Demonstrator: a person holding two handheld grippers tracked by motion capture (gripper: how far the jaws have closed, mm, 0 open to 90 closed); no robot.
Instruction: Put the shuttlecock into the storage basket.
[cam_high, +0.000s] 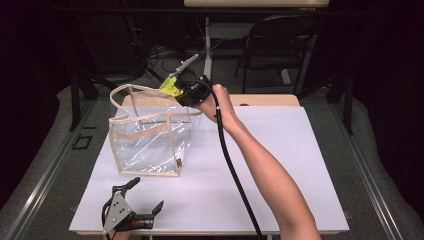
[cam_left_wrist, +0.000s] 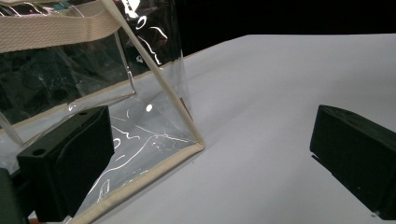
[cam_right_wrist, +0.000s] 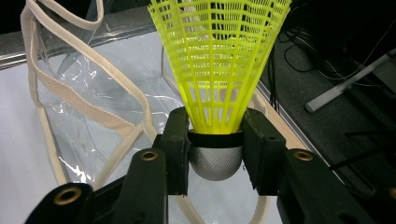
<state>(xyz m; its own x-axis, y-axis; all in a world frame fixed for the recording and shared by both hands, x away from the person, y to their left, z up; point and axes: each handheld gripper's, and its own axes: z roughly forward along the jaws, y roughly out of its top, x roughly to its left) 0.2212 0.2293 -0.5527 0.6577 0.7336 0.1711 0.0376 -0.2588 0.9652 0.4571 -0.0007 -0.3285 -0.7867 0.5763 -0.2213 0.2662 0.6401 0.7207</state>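
A yellow shuttlecock held above a clear bag on the white worktop.

The shuttlecock has a net-like yellow skirt, a black band and a silver-grey rounded cap. The right gripper clamps that cap between its jaws, the arm stretched out over the bag's far right corner. The skirt flares away from the gripper along its line. The left gripper rests near the front edge, jaws wide apart, holding nothing.
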